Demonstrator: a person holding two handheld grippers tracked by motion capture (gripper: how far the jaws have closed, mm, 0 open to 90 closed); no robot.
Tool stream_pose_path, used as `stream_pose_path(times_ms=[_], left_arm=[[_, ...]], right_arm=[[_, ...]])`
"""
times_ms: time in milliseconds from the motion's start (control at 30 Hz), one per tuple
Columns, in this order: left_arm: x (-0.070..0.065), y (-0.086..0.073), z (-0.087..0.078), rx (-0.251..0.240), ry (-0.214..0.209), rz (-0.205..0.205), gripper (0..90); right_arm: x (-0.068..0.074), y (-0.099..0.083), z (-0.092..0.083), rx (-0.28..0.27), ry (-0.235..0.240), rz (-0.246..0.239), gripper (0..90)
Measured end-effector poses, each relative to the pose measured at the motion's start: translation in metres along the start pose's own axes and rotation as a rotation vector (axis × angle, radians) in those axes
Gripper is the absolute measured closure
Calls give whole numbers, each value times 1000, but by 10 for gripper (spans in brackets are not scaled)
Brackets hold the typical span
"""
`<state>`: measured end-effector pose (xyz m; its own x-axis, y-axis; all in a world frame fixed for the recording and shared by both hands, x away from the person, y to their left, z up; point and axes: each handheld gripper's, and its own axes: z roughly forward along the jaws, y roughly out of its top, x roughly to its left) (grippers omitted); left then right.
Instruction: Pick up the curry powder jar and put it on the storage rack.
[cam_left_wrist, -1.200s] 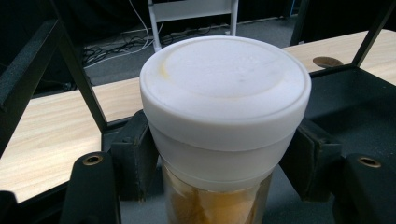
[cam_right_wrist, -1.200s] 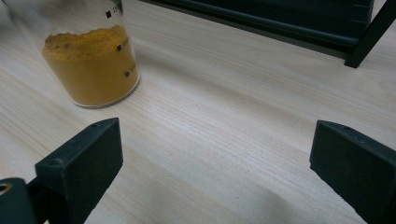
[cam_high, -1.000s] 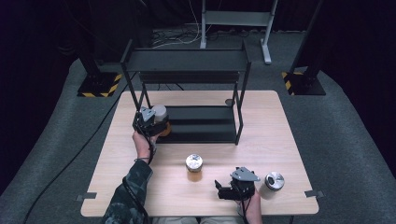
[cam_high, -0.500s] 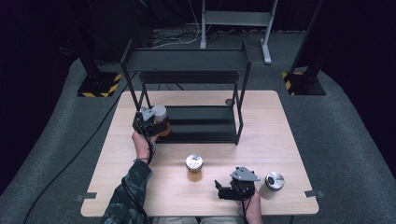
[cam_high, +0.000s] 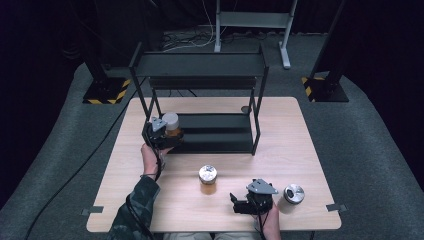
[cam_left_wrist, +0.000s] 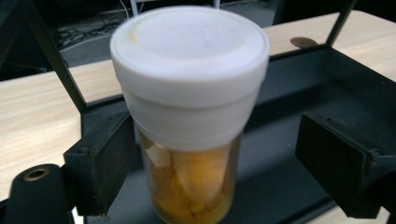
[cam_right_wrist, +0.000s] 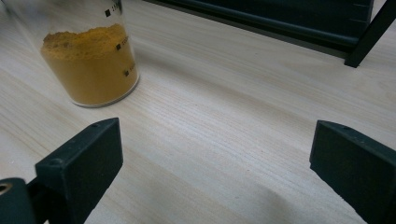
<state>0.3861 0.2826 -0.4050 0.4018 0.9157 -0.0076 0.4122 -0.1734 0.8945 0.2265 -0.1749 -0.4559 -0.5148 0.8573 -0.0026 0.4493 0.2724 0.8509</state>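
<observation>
A clear jar of yellow-orange pieces with a white lid (cam_left_wrist: 191, 93) stands on the left end of the black rack's lower shelf (cam_high: 220, 131). My left gripper (cam_left_wrist: 224, 172) is around it and its jaws have just been opening. The right pad (cam_left_wrist: 336, 168) stands clear of the glass and the left pad (cam_left_wrist: 105, 163) sits close beside it. In the high view this gripper (cam_high: 161, 134) is next to the jar (cam_high: 171, 124). My right gripper (cam_right_wrist: 215, 172) is open over bare wood near the table's front edge, also seen in the high view (cam_high: 241, 205).
A jar of orange powder (cam_right_wrist: 91, 60) stands ahead and left of the right gripper, mid-table in the high view (cam_high: 207, 179). A silver-lidded jar (cam_high: 293, 196) is just right of that gripper. A small brown disc (cam_high: 245, 109) lies by the rack's right leg.
</observation>
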Motion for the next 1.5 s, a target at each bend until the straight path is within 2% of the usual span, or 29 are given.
stream_pose_path(times_ms=[100, 267, 533, 800, 1000, 1100, 1267, 1367, 1500], left_arm=[[-5, 0, -3, 13, 9, 25, 95], [-15, 1, -11, 27, 26, 22, 62], [-18, -6, -26, 36, 7, 33, 45], [-16, -26, -42, 65, -18, 29, 27], [-14, -35, -50, 130, -20, 49, 14], [-12, -42, -56, 151, -26, 46, 4], [-7, -56, -67, 186, -36, 24, 3], [-6, -60, -71, 218, -27, 13, 1], [-2, -68, -78, 227, -20, -2, 0]], right_arm=[[0, 0, 0, 1, -1, -1, 18], [0, 0, 0, 1, -2, -1, 18], [1, 1, 0, 3, -2, -1, 18], [1, 1, 1, 5, -3, -3, 18], [1, 2, 1, 8, -5, -3, 18], [2, 2, 1, 10, -7, -3, 18], [2, 2, 1, 13, -8, -4, 17], [2, 3, 2, 17, -7, -4, 18], [2, 4, 2, 19, -8, -3, 18]])
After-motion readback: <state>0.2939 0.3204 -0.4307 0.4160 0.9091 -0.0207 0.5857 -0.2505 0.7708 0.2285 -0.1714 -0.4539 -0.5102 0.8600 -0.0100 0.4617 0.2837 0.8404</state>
